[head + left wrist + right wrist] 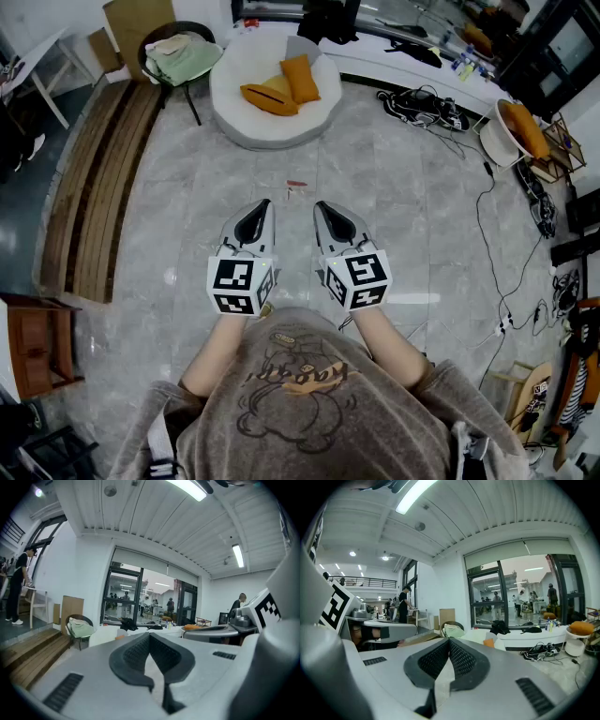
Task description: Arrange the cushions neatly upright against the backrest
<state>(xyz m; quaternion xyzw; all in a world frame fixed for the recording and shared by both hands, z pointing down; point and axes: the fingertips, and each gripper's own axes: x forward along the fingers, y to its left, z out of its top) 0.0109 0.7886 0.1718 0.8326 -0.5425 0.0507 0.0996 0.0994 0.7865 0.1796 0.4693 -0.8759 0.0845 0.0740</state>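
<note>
L gripper (260, 211) & R gripper (324, 212) side by side at 6 o'clock, both jaws clenched tight, nothing betw. them. Two orange cushions (269, 98) lie on round white sofa (234, 124) at 12 o'clock, well apart from grippers.

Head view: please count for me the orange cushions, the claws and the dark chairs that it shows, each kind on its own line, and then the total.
Orange cushions: 3
Claws, left and right: 2
Dark chair: 1
Total: 6
</note>
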